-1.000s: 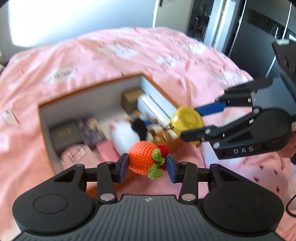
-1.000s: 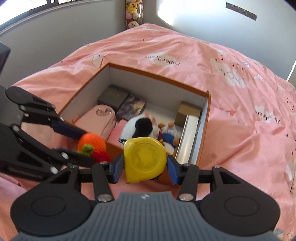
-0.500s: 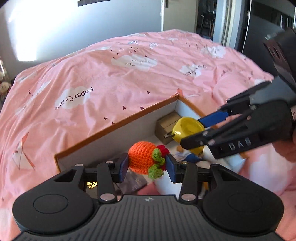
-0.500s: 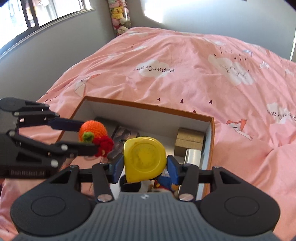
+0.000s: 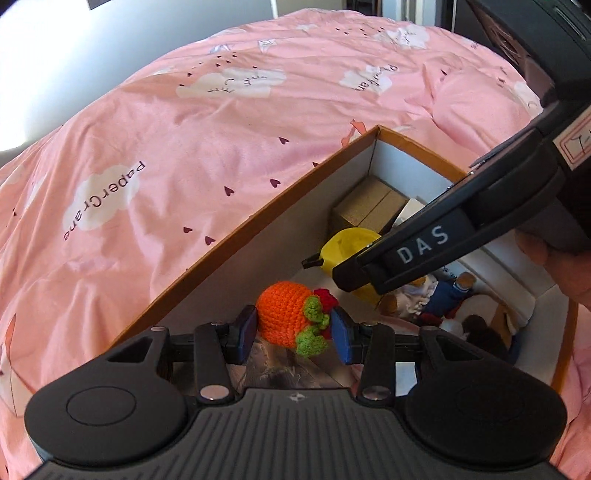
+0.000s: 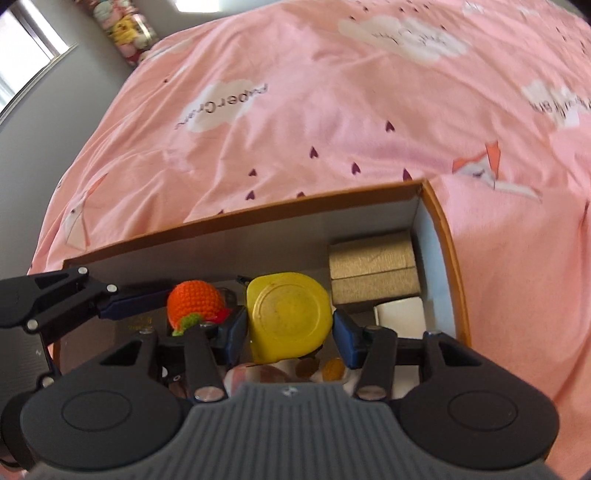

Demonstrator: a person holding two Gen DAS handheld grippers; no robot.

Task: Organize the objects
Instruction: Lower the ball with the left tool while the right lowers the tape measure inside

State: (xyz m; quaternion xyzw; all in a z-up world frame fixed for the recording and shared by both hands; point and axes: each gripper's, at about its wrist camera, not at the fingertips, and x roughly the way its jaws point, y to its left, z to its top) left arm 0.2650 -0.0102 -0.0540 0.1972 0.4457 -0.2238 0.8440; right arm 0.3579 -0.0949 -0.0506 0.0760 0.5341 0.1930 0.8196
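My left gripper (image 5: 293, 330) is shut on an orange crocheted fruit (image 5: 282, 317) with green leaves and a red tuft. It hangs inside the orange-rimmed cardboard box (image 5: 258, 212), close to its white far wall. My right gripper (image 6: 290, 328) is shut on a yellow tape measure (image 6: 290, 315), held over the box's right half. In the right wrist view the left gripper (image 6: 192, 304) with the crocheted fruit (image 6: 194, 301) sits just left of the tape measure. In the left wrist view the right gripper's black body (image 5: 424, 247) crosses above the tape measure (image 5: 345, 245).
The box lies on a pink bedspread (image 5: 184, 140) with cloud prints. Inside it are a tan carton (image 6: 373, 271), a white roll (image 6: 399, 312) and a small doll (image 5: 439, 295) on a plush toy. A hand (image 5: 554, 266) holds the right gripper. Stuffed toys (image 6: 125, 27) stand by the window.
Both grippers have moved forward and down from above the box's near side into it, towards its far wall, rolling as they went. Each still holds its object.
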